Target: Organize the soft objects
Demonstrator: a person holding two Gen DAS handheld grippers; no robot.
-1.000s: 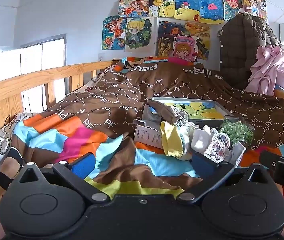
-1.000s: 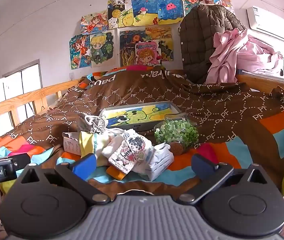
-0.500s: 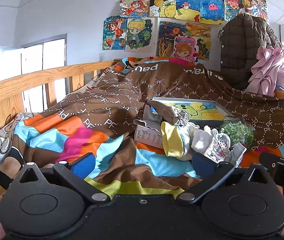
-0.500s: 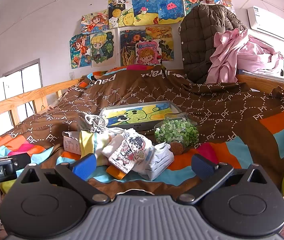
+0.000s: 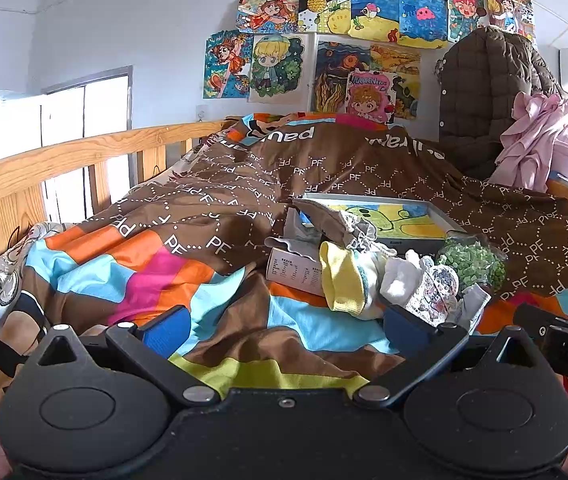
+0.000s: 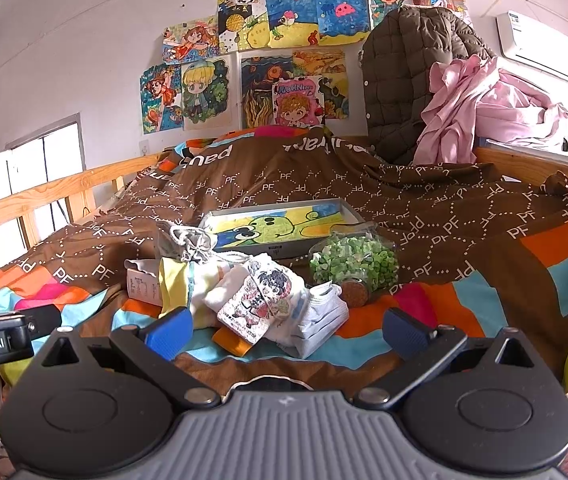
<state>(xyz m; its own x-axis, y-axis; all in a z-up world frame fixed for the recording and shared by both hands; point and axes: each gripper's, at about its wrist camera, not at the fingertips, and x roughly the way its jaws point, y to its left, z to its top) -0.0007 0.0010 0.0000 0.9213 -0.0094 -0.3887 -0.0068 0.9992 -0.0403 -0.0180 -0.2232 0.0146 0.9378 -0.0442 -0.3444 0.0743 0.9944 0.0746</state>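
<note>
Both tongs spread wide, nothing held: left tongs (image 5: 284, 326) and right tongs (image 6: 284, 332) hover low over the bed's near end. One pile of soft items mid-bed, just ahead: 1 yellow sock (image 6: 174, 286), 1 white sock (image 5: 401, 278), 1 cartoon-print pouch (image 6: 262, 304), 1 folded white mask (image 6: 319, 322), 1 drawstring bag (image 6: 194, 242). Touching the pile: 1 small box (image 5: 291, 274), 1 jar of green bits (image 6: 353, 266). Behind: 1 framed picture (image 6: 280, 228). Bare quilt (image 5: 144, 256) left of pile, up to the wooden rail (image 5: 64, 160).
</note>
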